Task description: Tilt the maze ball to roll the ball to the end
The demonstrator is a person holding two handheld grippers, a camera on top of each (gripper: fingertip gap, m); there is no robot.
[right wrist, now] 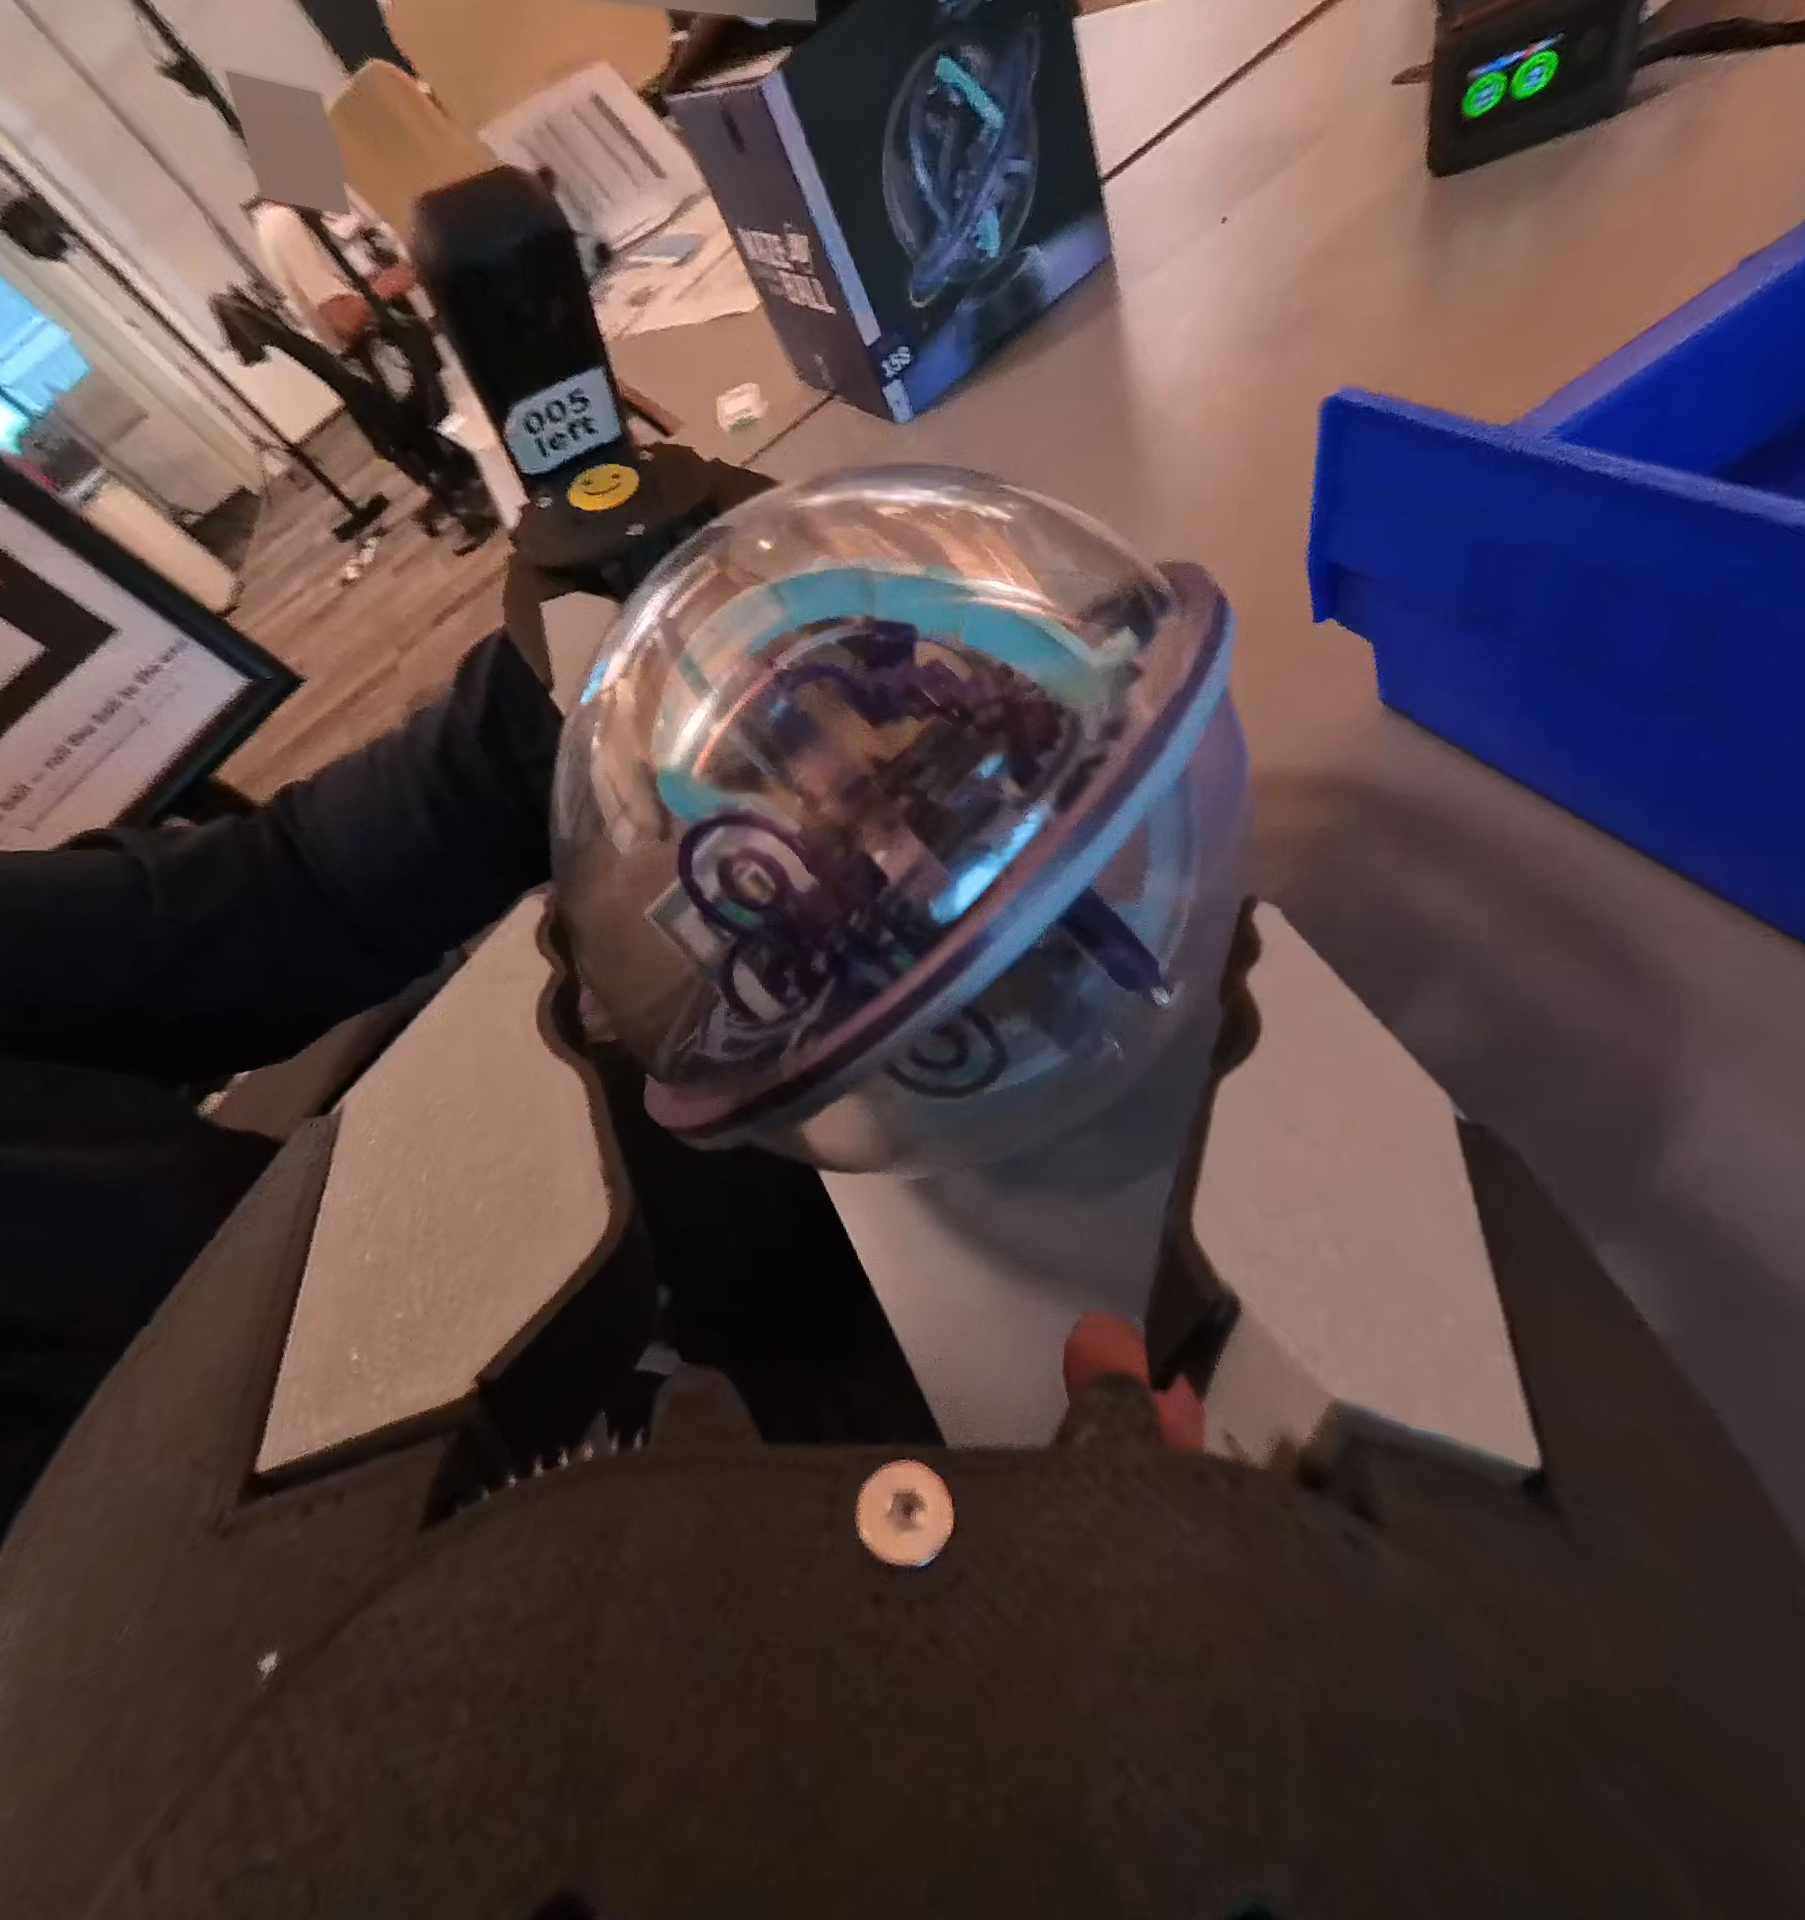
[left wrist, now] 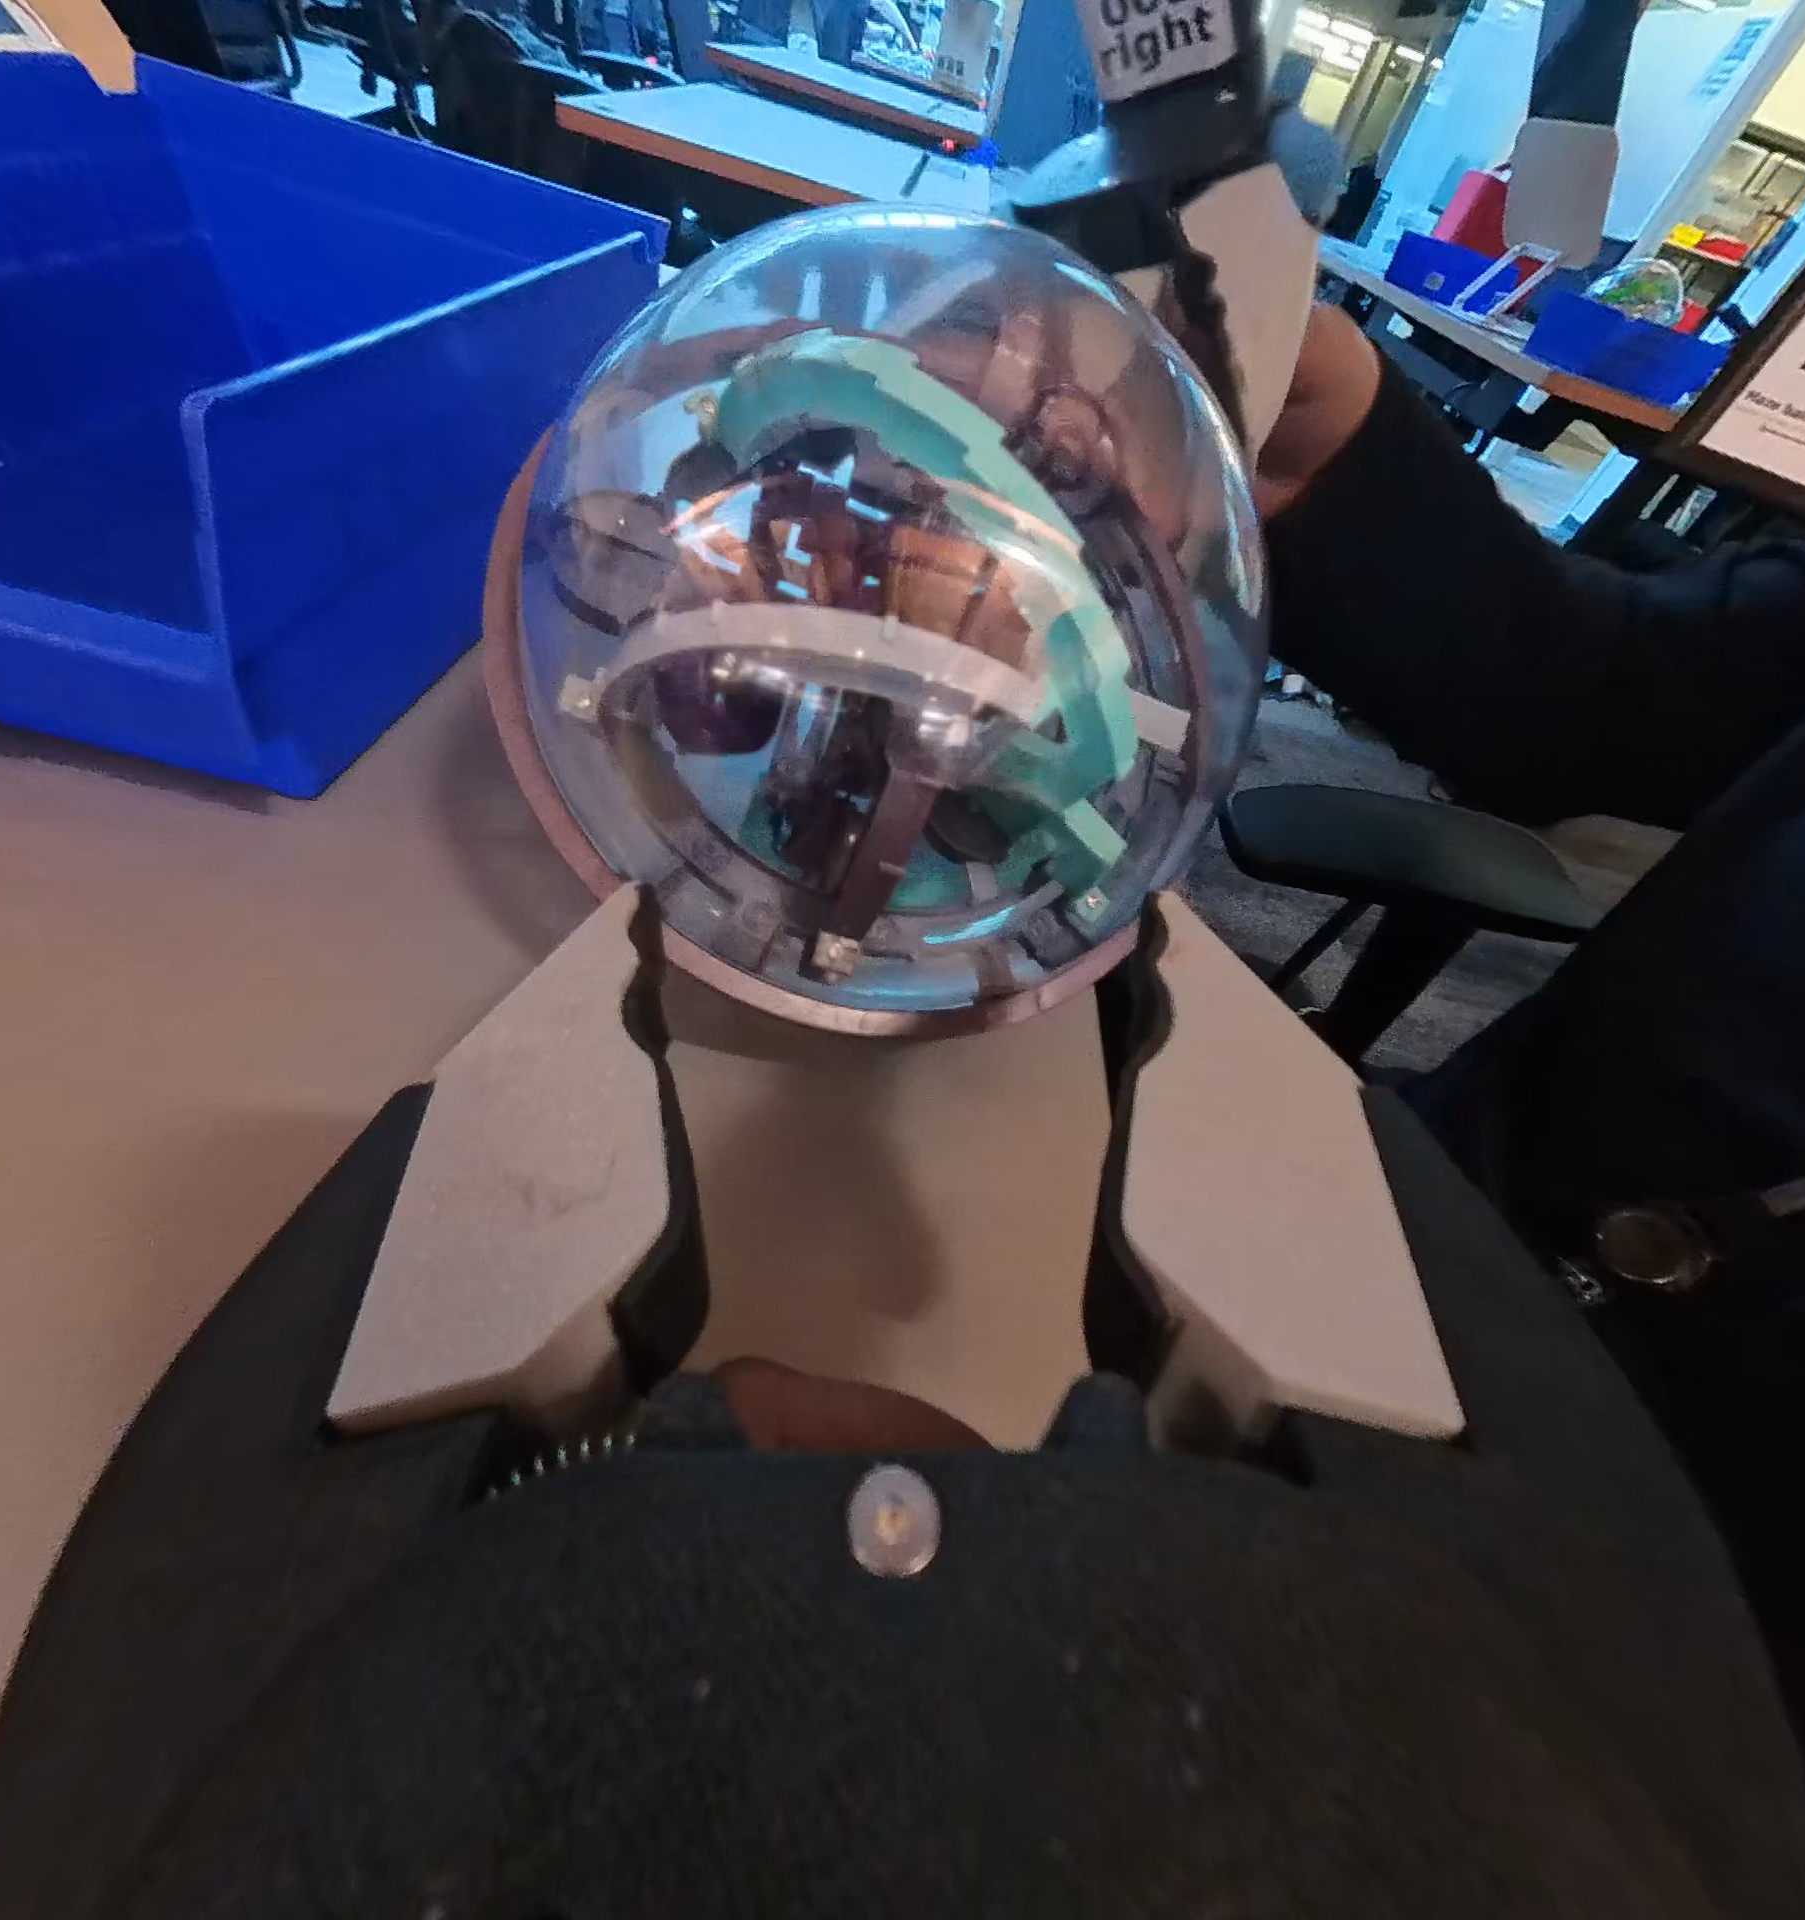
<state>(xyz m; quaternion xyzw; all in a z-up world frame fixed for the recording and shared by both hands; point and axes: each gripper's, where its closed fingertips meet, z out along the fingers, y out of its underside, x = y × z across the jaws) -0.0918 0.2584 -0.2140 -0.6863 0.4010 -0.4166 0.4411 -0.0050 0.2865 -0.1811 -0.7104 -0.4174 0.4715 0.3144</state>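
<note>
Pinching maze ball [left wrist: 882, 613] between left gripper [left wrist: 893, 914] and right gripper [right wrist: 898, 925], both clenched on shell; two-sided grip gives us tilt control above table [left wrist: 150, 1039].

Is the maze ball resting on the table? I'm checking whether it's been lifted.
No: both the left gripper and right gripper hold the maze ball above the table.
</note>
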